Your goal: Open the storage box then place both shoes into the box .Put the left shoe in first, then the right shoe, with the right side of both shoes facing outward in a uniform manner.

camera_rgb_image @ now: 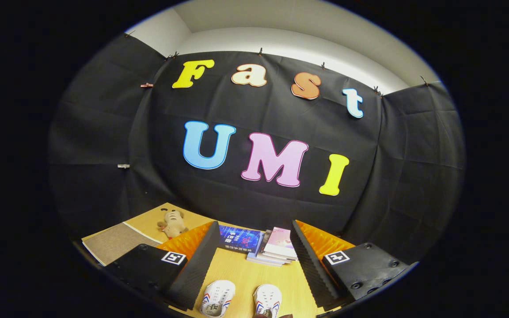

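Observation:
Two small white shoes with red and blue stripes lie on the wooden table between my fingers, toes pointing away from me: one shoe (pixel 217 297) toward the left finger, the other shoe (pixel 267 300) toward the right finger. My gripper (pixel 251 260) is held above the table, open wide, with nothing between its fingers. The left finger (pixel 197 265) and the right finger (pixel 309 260) frame the shoes and the books beyond.
A stack of books (pixel 272 247) lies just beyond the fingers near the black cloth wall. A plush toy (pixel 172 223) rests on the table at the far left, beside a brown mat (pixel 113 243). The table (pixel 241 269) is light wood.

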Tool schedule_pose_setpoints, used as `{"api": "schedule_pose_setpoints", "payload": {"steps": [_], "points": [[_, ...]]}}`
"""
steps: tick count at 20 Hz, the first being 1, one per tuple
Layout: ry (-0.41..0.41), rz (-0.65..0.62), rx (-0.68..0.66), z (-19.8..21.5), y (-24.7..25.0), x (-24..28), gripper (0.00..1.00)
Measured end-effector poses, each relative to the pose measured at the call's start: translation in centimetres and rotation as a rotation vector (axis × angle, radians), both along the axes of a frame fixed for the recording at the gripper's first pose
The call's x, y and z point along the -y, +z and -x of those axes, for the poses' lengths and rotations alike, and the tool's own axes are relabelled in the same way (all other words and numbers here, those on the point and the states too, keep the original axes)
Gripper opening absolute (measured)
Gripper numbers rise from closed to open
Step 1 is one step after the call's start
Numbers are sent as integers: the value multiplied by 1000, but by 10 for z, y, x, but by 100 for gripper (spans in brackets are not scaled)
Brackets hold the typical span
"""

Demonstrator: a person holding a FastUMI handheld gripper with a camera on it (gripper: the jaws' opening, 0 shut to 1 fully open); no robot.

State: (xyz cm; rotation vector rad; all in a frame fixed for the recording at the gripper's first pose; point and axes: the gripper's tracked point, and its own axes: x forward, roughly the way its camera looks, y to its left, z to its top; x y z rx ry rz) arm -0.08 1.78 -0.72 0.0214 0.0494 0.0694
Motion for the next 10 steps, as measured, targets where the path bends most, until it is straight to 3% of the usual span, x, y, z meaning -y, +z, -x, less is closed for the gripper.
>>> {"api": "schedule_pose_setpoints", "payload": {"steps": [7,10], "points": [[25,-21,-27,-10,-9,-5,98],[114,-82,-66,-14,-18,-24,98]]}}
